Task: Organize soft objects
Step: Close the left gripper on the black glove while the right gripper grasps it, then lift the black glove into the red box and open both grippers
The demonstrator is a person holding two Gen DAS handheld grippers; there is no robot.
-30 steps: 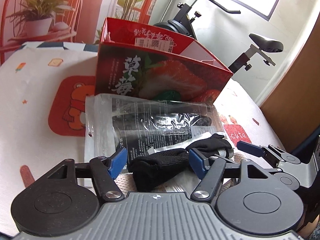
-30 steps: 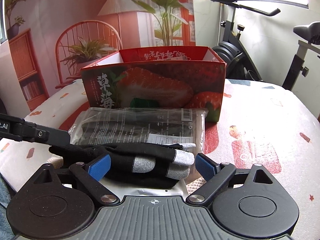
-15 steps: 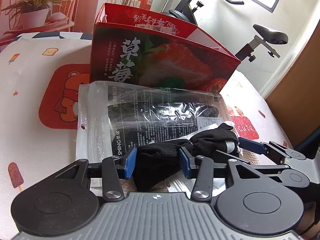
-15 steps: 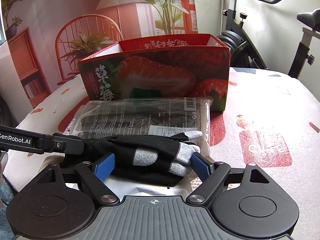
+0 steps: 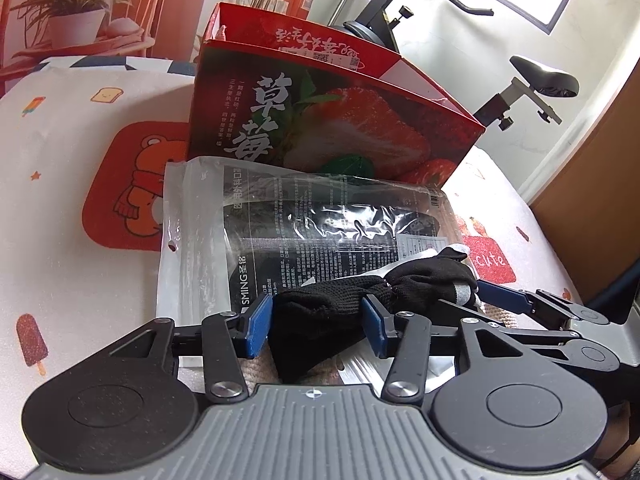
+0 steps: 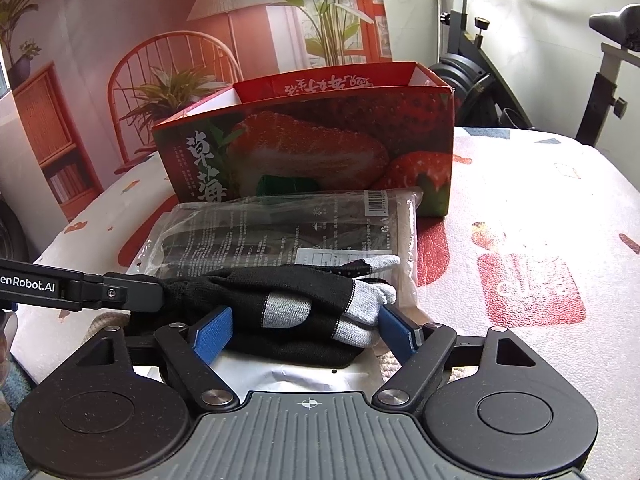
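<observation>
A pair of black gloves with grey fingertips lies on a clear plastic packet on the table. My left gripper is shut on the cuff end of the black gloves. My right gripper has its jaws around the finger end, both pads touching the fabric. The left gripper's finger shows in the right wrist view, and the right gripper shows in the left wrist view. The packet also shows in the right wrist view.
An open red strawberry-print box stands just behind the packet; it also shows in the right wrist view. The table has a patterned white cloth. An exercise bike stands beyond the table.
My left gripper's jaws have closed from wide open onto the glove cuff. My right gripper's jaws have narrowed onto the finger end. Both cameras have moved slightly closer to the box.
</observation>
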